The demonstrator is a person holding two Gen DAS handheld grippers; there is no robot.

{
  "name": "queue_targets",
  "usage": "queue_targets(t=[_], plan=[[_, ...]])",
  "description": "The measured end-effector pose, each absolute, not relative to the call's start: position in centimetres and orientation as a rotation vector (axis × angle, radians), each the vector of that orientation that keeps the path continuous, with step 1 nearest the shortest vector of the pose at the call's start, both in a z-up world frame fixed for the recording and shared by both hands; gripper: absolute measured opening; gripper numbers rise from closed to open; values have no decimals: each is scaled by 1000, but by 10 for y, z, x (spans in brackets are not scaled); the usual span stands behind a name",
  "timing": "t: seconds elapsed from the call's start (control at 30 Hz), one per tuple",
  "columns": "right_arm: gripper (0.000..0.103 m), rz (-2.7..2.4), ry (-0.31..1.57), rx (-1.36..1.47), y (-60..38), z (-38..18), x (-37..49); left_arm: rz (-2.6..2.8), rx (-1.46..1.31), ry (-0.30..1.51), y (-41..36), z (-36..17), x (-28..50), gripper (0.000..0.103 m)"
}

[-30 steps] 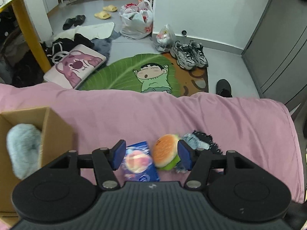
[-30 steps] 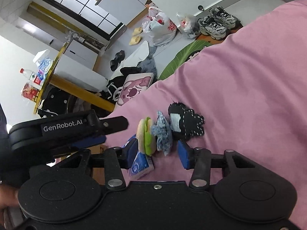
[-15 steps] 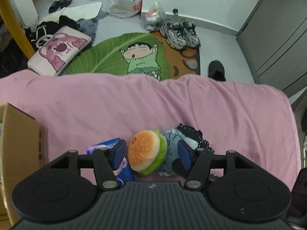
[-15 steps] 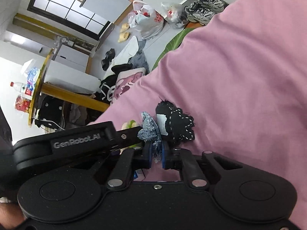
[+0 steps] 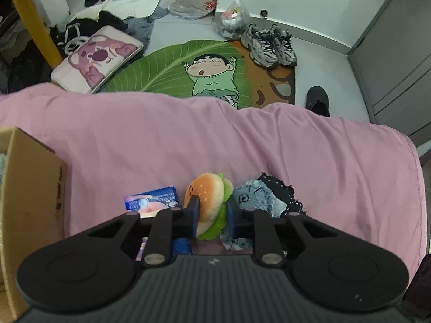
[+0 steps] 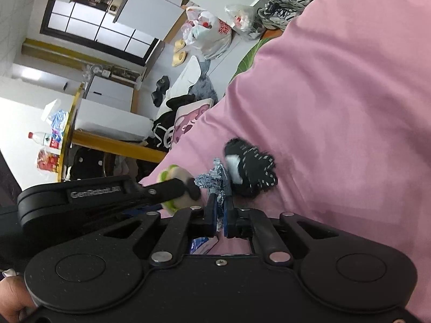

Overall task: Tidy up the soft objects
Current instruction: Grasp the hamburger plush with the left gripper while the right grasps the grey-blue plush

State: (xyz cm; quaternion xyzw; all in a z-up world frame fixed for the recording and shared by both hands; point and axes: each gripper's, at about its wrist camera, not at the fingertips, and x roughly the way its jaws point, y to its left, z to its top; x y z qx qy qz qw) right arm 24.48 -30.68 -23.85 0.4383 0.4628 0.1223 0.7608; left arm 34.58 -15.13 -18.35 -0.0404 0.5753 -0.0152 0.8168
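Pink bedding [image 5: 242, 140] filled the left wrist view, with a cardboard box [image 5: 29, 188] at its left edge. On it the left gripper [image 5: 211, 215] had just clamped onto the burger plush [image 5: 208, 199], squashing it between its pads; a blue packet [image 5: 153, 202] lay just beside it and a denim patch [image 5: 253, 196] touched its other side.

From the right wrist view, the right gripper [image 6: 221, 212] pinched only that frayed denim patch [image 6: 215, 180], against the black toy [image 6: 253, 169]. I judged the threads might slip free, or drag the black toy along.
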Motion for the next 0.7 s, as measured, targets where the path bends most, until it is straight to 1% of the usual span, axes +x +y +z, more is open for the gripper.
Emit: queue_targets(t=[0.1, 0.4, 0.53, 0.7], plan=[[4, 271, 978, 931, -305, -226, 239, -76, -69, 1201, -149, -170, 342, 16], [4, 258, 926, 774, -293, -193, 230, -105, -152, 1167, -125, -147, 326, 16], [4, 248, 872, 762, -296, -174, 218, -95, -175, 1151, -112, -134, 317, 16], [4, 221, 851, 746, -295, -157, 208, -141, -167, 1140, -107, -123, 303, 16]])
